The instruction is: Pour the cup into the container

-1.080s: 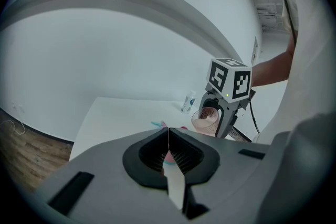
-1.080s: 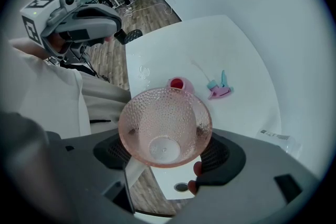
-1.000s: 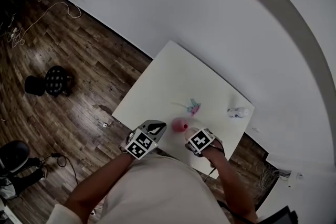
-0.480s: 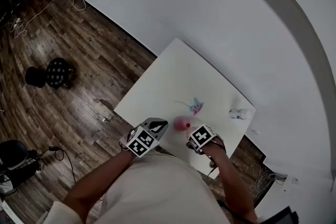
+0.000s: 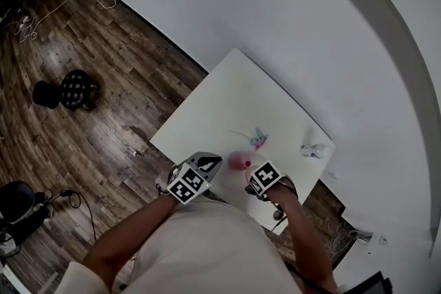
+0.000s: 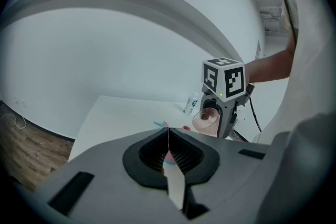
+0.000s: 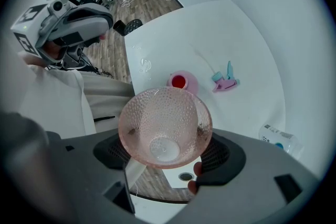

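A clear pink dimpled cup (image 7: 165,126) sits between the jaws of my right gripper (image 7: 167,150), which is shut on it and points steeply down. The cup's bottom shows nothing in it. Just beyond its rim, a small pink container (image 7: 181,82) with red inside stands on the white table (image 7: 236,29). In the head view the container (image 5: 239,161) lies between my left gripper (image 5: 209,164) and my right gripper (image 5: 253,175). The left gripper (image 6: 168,150) is shut and holds nothing; from it I see the cup (image 6: 206,118) beside the right gripper.
A pink and teal object (image 7: 226,81) lies on the table past the container. A small clear bottle (image 7: 278,138) lies near the table's right edge. The table's near edge (image 5: 207,179) runs under both grippers, with wooden floor (image 5: 83,31) to the left.
Both grippers keep their places by the container; only the head view has shifted a little.
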Tool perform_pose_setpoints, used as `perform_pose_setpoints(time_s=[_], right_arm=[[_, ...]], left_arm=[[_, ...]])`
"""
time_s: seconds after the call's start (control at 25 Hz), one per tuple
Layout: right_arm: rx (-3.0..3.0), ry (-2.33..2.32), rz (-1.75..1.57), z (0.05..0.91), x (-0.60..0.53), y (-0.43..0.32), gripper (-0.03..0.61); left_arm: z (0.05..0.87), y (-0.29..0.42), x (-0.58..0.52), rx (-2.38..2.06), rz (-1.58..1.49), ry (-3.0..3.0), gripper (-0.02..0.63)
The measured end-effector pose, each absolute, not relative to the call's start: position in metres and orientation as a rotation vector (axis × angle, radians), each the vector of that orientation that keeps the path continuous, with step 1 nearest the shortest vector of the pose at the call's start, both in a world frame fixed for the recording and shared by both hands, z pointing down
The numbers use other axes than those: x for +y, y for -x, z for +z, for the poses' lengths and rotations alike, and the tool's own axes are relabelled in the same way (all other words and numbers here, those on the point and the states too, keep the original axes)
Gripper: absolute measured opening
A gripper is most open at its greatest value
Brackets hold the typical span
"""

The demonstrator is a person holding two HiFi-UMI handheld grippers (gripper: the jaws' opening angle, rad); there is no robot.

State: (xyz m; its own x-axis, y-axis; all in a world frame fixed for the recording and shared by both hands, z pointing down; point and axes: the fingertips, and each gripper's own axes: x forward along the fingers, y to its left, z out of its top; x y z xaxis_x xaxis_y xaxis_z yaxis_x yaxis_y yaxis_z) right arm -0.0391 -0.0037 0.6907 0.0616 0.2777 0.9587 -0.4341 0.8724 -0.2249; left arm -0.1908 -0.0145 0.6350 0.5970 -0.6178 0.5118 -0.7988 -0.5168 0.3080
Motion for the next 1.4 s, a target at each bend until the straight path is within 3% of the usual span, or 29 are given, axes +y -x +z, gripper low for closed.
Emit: perform_pose_setpoints(time_s=[1.4], right_arm=[[-1.317, -0.065, 0.556, 0.681, -0.0019, 0.0378, 0.371]], left_arm=[[0.6395, 0.1981, -0.0178, -1.136, 0.432, -2.29, 0.011]])
